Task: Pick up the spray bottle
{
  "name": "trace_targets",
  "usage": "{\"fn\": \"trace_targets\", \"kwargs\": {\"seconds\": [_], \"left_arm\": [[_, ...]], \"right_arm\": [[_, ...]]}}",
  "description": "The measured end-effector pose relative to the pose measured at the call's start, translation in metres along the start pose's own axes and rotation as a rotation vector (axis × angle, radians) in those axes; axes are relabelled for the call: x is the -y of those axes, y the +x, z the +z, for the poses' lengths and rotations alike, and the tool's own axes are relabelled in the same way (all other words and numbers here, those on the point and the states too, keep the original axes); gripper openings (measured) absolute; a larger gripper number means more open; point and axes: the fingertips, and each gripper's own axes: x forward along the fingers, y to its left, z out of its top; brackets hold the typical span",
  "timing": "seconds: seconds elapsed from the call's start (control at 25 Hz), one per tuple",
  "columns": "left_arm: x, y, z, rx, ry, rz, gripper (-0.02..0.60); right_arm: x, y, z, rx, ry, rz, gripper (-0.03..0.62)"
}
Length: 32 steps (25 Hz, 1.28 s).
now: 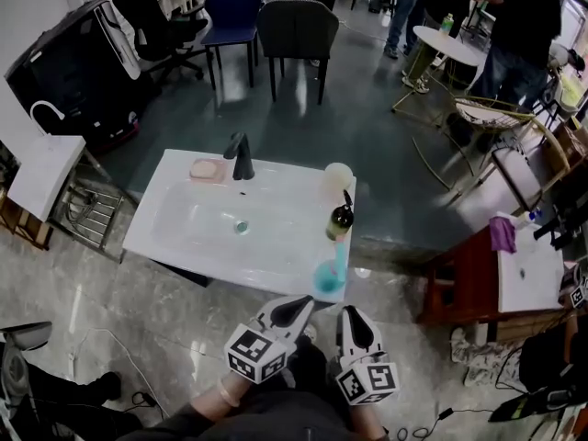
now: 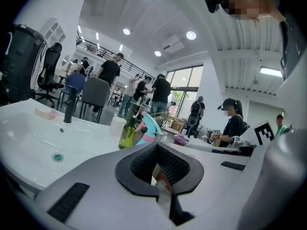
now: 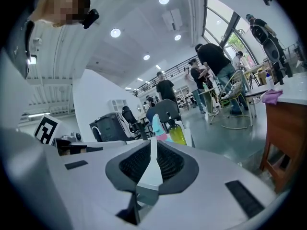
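**Head view.** The spray bottle (image 1: pixel 329 276), pale blue, stands upright at the near right corner of the sink (image 1: pixel 147 237), close to the edge. A dark pump bottle (image 1: pixel 340 220) is just behind it, and a pale cup (image 1: pixel 337 180) sits at the far right corner. The tap (image 1: pixel 241 158) and a pink soap (image 1: pixel 206 169) are along the far edge. The left hand-held gripper (image 1: pixel 299 307) and the right hand-held gripper (image 1: pixel 354 323) sit side by side short of the near edge. Both are aimed at that corner and touch nothing, which looks like an approach before the grasp. The only print on them is the black-and-white square markers on their cubes.

**Left gripper view.** The left hand-held gripper (image 2: pixel 156 145) has its jaw tips together with nothing between them. Beyond the tips, the spray bottle (image 2: pixel 149 127) shows a blue and pink trigger head. The pump bottle (image 2: pixel 127 133) is touching it or just beside it on the left. No label on either can be read.

**Right gripper view.** The right hand-held gripper (image 3: pixel 153 141) is closed and empty. The spray bottle (image 3: pixel 157 124) rises almost straight ahead over the tips, with the pump bottle (image 3: pixel 176 133) to its right. I judge the jaws must open before either gripper can take the bottle, and the pump bottle stands close enough to be knocked.
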Motion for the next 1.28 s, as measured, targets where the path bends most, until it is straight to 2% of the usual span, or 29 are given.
{"fn": "trace_targets", "kwargs": {"seconds": [0.24, 0.28, 0.4, 0.52, 0.68, 1.12, 1.28], "left_arm": [[-0.011, 0.011, -0.002, -0.018, -0.016, 0.019, 0.008], [-0.013, 0.013, -0.001, -0.018, -0.019, 0.023, 0.008], [-0.022, 0.021, 0.002, -0.013, -0.022, 0.036, 0.008], [-0.033, 0.029, 0.004, -0.003, -0.025, 0.059, 0.008], [-0.046, 0.038, 0.006, 0.006, -0.038, 0.088, 0.008], [-0.070, 0.038, 0.003, 0.032, -0.069, 0.174, 0.008], [-0.080, 0.039, 0.003, 0.029, -0.082, 0.190, 0.008]], "right_arm": [[0.005, 0.015, -0.006, -0.044, -0.052, 0.043, 0.019], [0.004, 0.018, -0.005, -0.051, -0.073, 0.060, 0.042], [0.003, 0.029, -0.007, -0.079, -0.153, 0.106, 0.194], [0.007, 0.042, -0.016, -0.111, -0.238, 0.118, 0.241], [0.012, 0.058, -0.027, -0.170, -0.270, 0.142, 0.266], [0.019, 0.093, -0.030, -0.155, -0.302, 0.221, 0.307], [0.013, 0.104, -0.031, -0.166, -0.391, 0.252, 0.307]]}}
